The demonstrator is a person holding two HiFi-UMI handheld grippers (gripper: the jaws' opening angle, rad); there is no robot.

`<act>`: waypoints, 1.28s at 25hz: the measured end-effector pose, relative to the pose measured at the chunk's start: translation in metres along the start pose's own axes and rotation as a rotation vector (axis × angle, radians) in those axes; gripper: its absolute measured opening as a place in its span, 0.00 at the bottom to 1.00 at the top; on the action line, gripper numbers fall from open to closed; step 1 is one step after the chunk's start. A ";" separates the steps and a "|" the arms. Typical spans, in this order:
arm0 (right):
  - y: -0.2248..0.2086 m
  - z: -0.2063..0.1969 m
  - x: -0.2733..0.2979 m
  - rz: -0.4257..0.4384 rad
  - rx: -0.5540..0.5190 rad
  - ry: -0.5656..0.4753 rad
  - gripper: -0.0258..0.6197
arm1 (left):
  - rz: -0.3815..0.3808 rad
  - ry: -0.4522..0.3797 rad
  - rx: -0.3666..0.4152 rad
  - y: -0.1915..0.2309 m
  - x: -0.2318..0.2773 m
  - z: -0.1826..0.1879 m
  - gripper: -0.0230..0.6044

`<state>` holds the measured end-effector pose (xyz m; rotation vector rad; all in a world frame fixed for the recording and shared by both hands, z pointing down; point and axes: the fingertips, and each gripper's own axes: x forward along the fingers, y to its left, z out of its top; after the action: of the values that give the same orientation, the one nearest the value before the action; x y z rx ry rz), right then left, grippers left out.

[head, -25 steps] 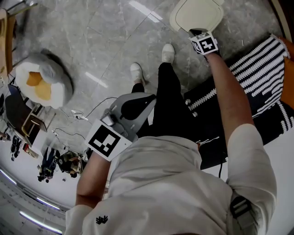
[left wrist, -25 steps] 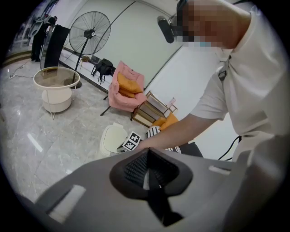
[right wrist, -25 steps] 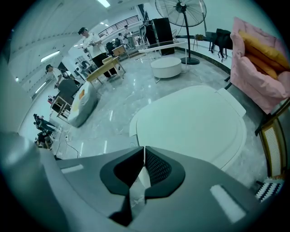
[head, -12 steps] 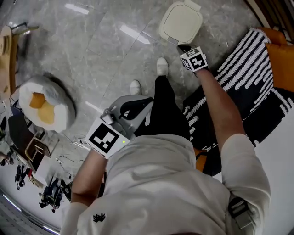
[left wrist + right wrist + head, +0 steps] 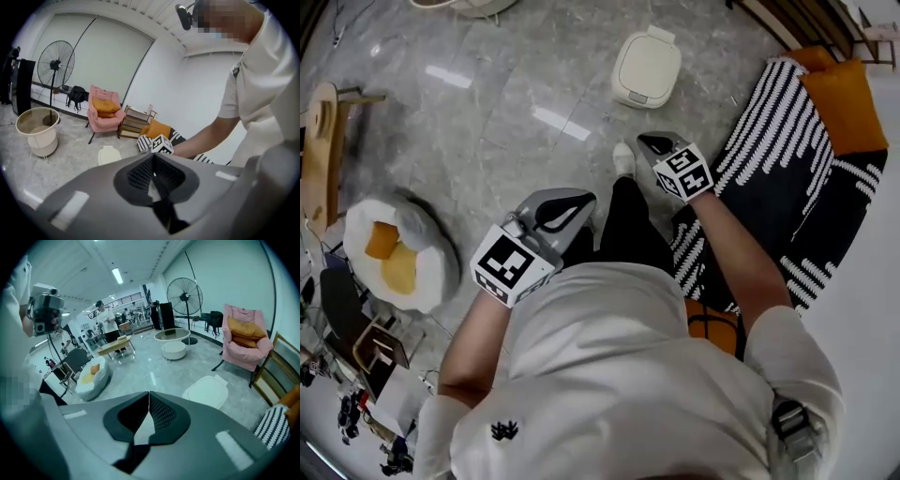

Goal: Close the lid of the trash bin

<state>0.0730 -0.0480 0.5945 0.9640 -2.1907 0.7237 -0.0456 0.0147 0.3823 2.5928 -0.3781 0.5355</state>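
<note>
The cream trash bin stands on the grey marble floor with its lid down flat. It also shows in the right gripper view and the left gripper view. My right gripper is held well short of the bin, apart from it, jaws shut on nothing. The left gripper hangs in front of my body, also shut and empty. Its view catches the right gripper's marker cube.
A black-and-white striped rug with an orange cushion lies to the right. An egg-shaped cushion and a wooden chair are at left. Farther off stand a pink armchair, a fan and a round basket.
The right gripper has drawn back from the bin's lid toward my body. The bin now sits farther off in the head view. The left gripper stayed near my waist.
</note>
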 end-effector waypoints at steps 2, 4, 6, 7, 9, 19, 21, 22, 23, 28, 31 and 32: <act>0.032 0.007 -0.024 0.006 -0.008 -0.035 0.04 | -0.003 0.004 0.025 -0.010 -0.012 -0.005 0.13; 0.062 0.014 -0.051 0.000 -0.004 -0.080 0.04 | -0.007 -0.002 0.044 -0.020 -0.026 -0.006 0.13; 0.085 0.024 -0.077 -0.017 0.008 -0.133 0.04 | -0.008 -0.016 0.059 -0.028 -0.040 -0.006 0.13; 0.095 0.029 -0.090 -0.027 0.016 -0.160 0.04 | -0.008 -0.024 0.065 -0.031 -0.046 -0.006 0.13; 0.115 0.036 -0.115 -0.042 0.032 -0.210 0.04 | -0.005 -0.035 0.076 -0.039 -0.057 -0.006 0.13; 0.191 0.059 -0.215 -0.096 0.070 -0.409 0.04 | 0.012 -0.064 0.119 -0.071 -0.093 -0.017 0.13; 0.198 0.061 -0.230 -0.114 0.073 -0.433 0.04 | 0.008 -0.072 0.128 -0.076 -0.098 -0.017 0.13; 0.200 0.062 -0.236 -0.125 0.069 -0.442 0.04 | 0.006 -0.076 0.131 -0.077 -0.099 -0.017 0.13; 0.202 0.063 -0.241 -0.136 0.064 -0.449 0.04 | 0.003 -0.081 0.134 -0.079 -0.100 -0.016 0.13; 0.215 0.067 -0.257 -0.179 0.049 -0.470 0.04 | -0.012 -0.092 0.137 -0.082 -0.107 -0.017 0.13; 0.223 0.067 -0.264 -0.190 0.036 -0.478 0.04 | -0.014 -0.098 0.142 -0.085 -0.110 -0.017 0.13; 0.225 0.067 -0.265 -0.189 0.033 -0.478 0.04 | -0.014 -0.100 0.143 -0.085 -0.111 -0.017 0.13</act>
<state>0.0170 0.1517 0.3082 1.4588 -2.4439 0.4747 -0.1190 0.1147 0.3154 2.7652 -0.3666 0.4434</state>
